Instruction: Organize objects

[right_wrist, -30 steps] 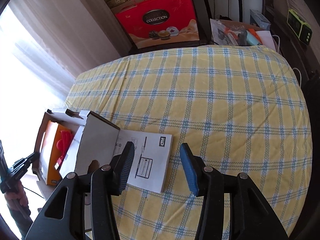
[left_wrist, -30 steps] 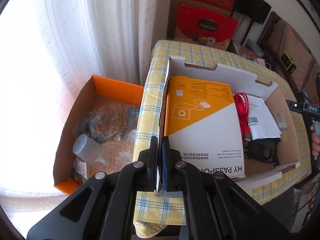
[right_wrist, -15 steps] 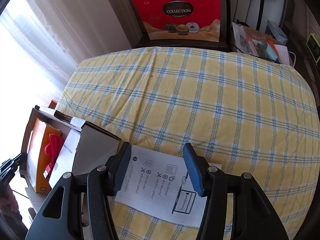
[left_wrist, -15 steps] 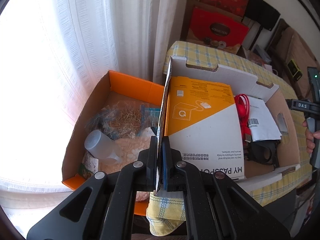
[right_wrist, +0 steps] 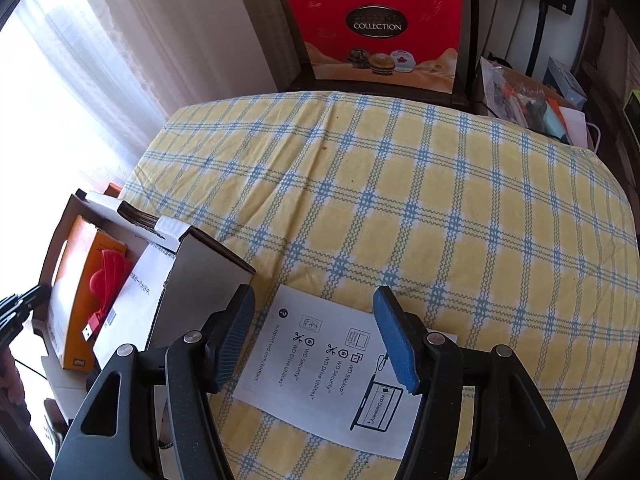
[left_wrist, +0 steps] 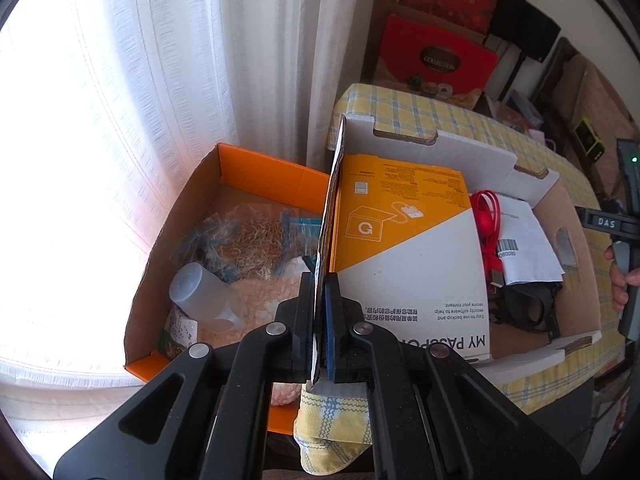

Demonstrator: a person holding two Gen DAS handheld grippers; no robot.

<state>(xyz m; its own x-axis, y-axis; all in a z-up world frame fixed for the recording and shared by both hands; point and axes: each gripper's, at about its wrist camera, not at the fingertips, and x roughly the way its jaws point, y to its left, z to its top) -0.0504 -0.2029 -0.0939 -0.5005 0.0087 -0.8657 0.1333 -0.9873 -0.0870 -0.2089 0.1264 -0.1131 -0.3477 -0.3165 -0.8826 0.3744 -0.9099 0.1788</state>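
My left gripper [left_wrist: 320, 280] is shut on the upright left wall [left_wrist: 334, 184] of a white cardboard box at the table's edge. Inside lie an orange-and-white "My Passport" carton [left_wrist: 408, 256], a red cable [left_wrist: 486, 220], a white sheet [left_wrist: 524, 240] and a black item [left_wrist: 524, 308]. My right gripper [right_wrist: 314, 300] hovers over a printed white leaflet [right_wrist: 320, 368] lying on the yellow checked tablecloth [right_wrist: 400, 184]. Its jaws are opening and nothing is pressed between the pads. The same cardboard box [right_wrist: 208, 268] stands just left of it.
An orange-lined box [left_wrist: 256, 168] with a plastic cup [left_wrist: 204, 296] and bags sits on the floor below the table's left edge, by the curtain [left_wrist: 160, 80]. A red gift box [right_wrist: 376, 28] and clutter [right_wrist: 520, 96] stand behind the table. A hand [left_wrist: 620, 280] shows at the right.
The right gripper has slid over the leaflet, which now lies under its fingers, and its jaws stand wider. The left gripper stays clamped on the box wall, with more of the floor box showing.
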